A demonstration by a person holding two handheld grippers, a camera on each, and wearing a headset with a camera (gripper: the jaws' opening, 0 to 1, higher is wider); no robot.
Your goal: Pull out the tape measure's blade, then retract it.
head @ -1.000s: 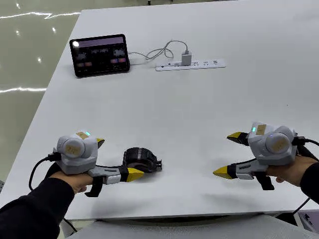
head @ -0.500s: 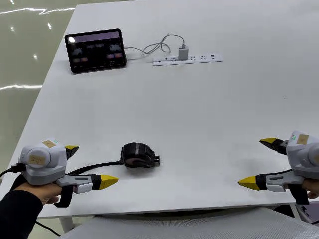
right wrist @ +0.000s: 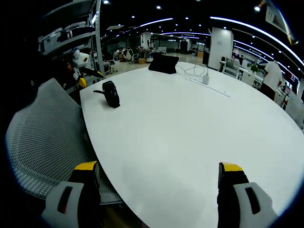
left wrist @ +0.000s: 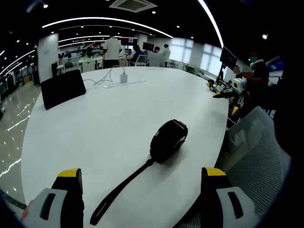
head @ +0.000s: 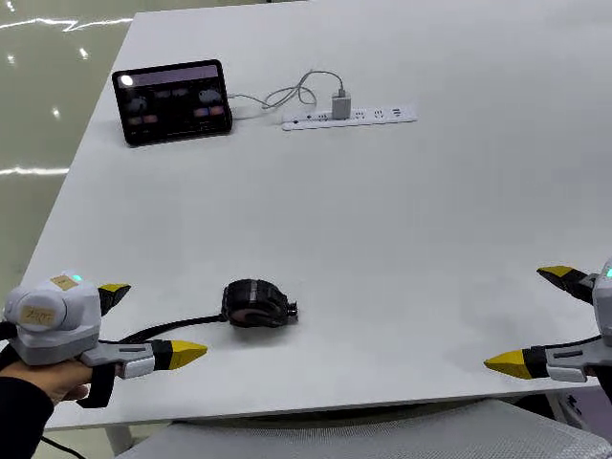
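The left gripper (head: 161, 318) hovers at the near edge of the white table (head: 402, 220) with its yellow-tipped jaws spread wide and nothing between them. The tape measure (head: 256, 303), a dark rounded case, lies on the table just ahead of those jaws and a little toward the right gripper's side, apart from both tips. No blade can be seen drawn out of it. Its black wrist strap (head: 172, 329) trails back from the case toward the left gripper and, in the left gripper view, ends in the gap between the two jaws; whether it touches either jaw cannot be told. The right gripper (head: 516, 317) is held well apart from the left one, also at the table's near edge. Its jaws are wide open and empty, with bare tabletop between them, and in the right gripper view the tape measure sits far off to the upper left. Far beyond both grippers, near the table's opposite side, a dark tablet (head: 172, 100) stands propped up beside a white power strip (head: 349, 117). A charger plug (head: 340, 103) is seated in the strip, and a cable (head: 282, 94) loops from it toward the tablet. A grey mesh chair back (head: 363, 435) shows below the near table edge, between the two grippers.
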